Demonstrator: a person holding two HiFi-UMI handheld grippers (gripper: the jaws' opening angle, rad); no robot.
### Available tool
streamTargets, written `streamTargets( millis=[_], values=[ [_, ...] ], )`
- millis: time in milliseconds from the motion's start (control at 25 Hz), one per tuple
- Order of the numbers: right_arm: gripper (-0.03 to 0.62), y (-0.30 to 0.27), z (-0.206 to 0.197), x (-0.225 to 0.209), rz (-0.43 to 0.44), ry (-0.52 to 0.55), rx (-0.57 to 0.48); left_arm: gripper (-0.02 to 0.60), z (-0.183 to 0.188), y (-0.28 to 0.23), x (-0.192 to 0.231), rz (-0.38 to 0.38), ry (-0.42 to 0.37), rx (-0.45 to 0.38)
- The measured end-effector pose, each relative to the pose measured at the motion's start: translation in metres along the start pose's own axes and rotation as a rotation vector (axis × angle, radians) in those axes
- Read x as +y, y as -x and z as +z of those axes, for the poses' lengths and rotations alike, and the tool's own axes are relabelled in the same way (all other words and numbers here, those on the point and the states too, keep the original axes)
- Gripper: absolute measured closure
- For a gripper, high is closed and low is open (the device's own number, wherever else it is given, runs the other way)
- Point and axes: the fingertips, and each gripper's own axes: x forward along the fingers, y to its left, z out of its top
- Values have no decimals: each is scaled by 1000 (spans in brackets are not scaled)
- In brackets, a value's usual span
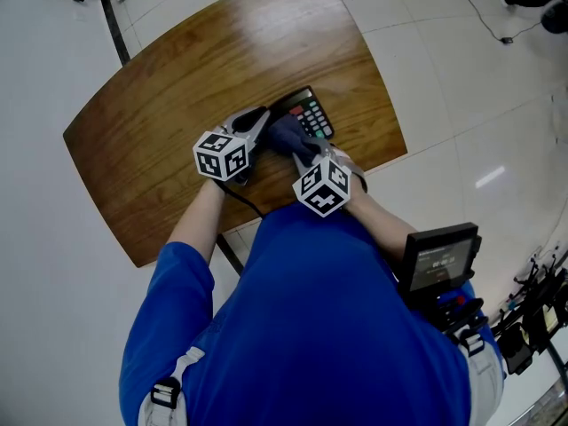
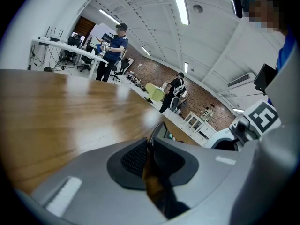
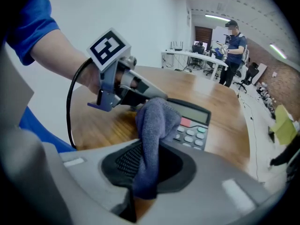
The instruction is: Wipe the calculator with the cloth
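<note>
A wooden table (image 1: 151,140) stands on a pale tiled floor, and the calculator (image 1: 312,114) lies on it close to the edge nearest the person, display end towards the left. The left gripper (image 2: 151,146) has its jaws drawn nearly together, pinching a thin edge of the calculator at that display end. The right gripper (image 3: 147,165) points steeply down, its jaws clamped on a blue-grey cloth (image 3: 157,121). The cloth stands up between the pads as a bunched fold that hangs over the left part of the calculator, beside the keys and just in front of the left gripper's tips. Whether the fold presses on the calculator's face cannot be told. In the head view the two grippers sit close together, the cloth between them. In the room beyond the table, several people stand near desks and a brick wall.
</note>
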Motion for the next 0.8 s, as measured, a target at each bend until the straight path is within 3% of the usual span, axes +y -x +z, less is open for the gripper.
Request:
streamTargets(
  millis=[240, 320, 800],
  values=[
    [525, 23, 0, -84, -182, -148, -42, 532, -5, 1, 3, 2, 7, -5],
    [525, 23, 0, -98, -206, -157, -36, 532, -5, 1, 3, 7, 10, -7],
    [525, -3, 15, -26, -36, -14, -18, 531, -2, 5, -6, 8, -2, -3]
  ],
)
